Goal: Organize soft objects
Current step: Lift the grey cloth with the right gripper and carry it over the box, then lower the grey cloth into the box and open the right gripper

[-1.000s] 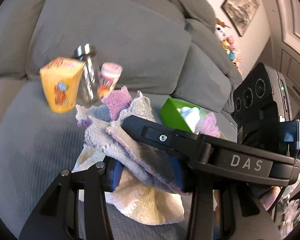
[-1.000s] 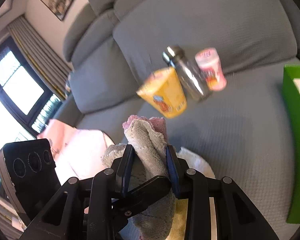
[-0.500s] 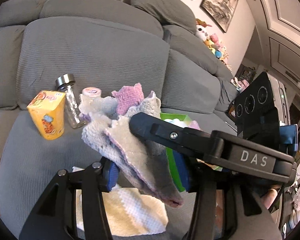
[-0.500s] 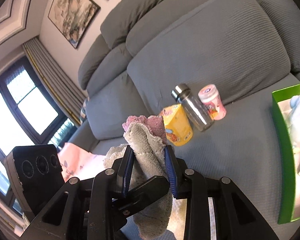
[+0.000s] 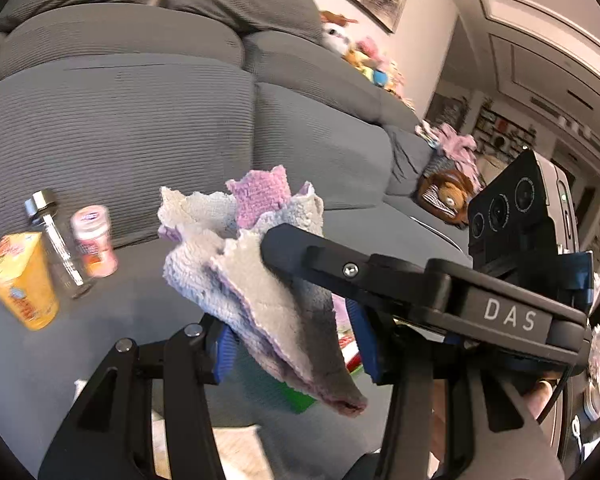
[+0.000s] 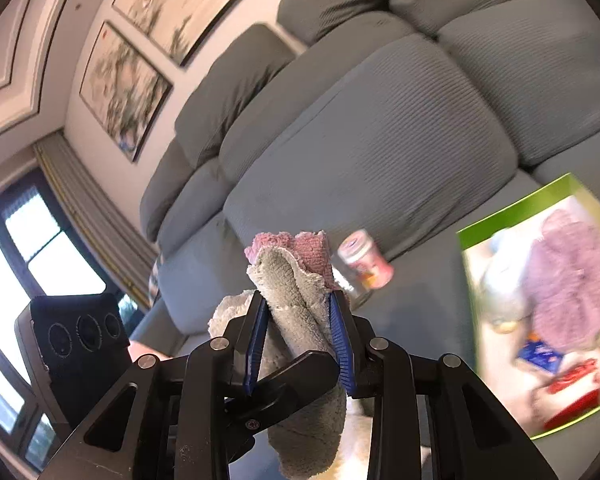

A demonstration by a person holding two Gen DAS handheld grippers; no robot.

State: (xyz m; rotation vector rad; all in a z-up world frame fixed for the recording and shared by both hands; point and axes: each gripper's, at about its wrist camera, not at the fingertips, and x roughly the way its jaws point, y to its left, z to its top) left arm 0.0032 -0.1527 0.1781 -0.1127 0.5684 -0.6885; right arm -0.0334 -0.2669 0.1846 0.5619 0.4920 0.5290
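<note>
Since the earlier frames both grippers have carried the cloth [image 5: 260, 280] up off the sofa [image 5: 112, 120] seat; it lay bunched on the cushion over a cream towel [image 5: 236, 452], and it now hangs in the air between them; the green box [image 6: 516, 208], once at the far edge of the right wrist view, now fills that side, its contents blurred; the left gripper [image 5: 296, 344] has had its jaws opening a little within the last second, with the cloth between the blue pads; they stand partly apart and the cloth touches the left pad, though whether both press it I cannot tell; the right gripper [image 6: 300, 340] is closed narrowly on a bunched fold of the same cloth; the cloth is fluffy, grey-white with lilac and pink patches and ragged edges, drooping below both grippers; the yellow carton [image 5: 22, 280], clear bottle [image 5: 56, 248] and pink jar [image 5: 94, 244] stand against the sofa back
</note>
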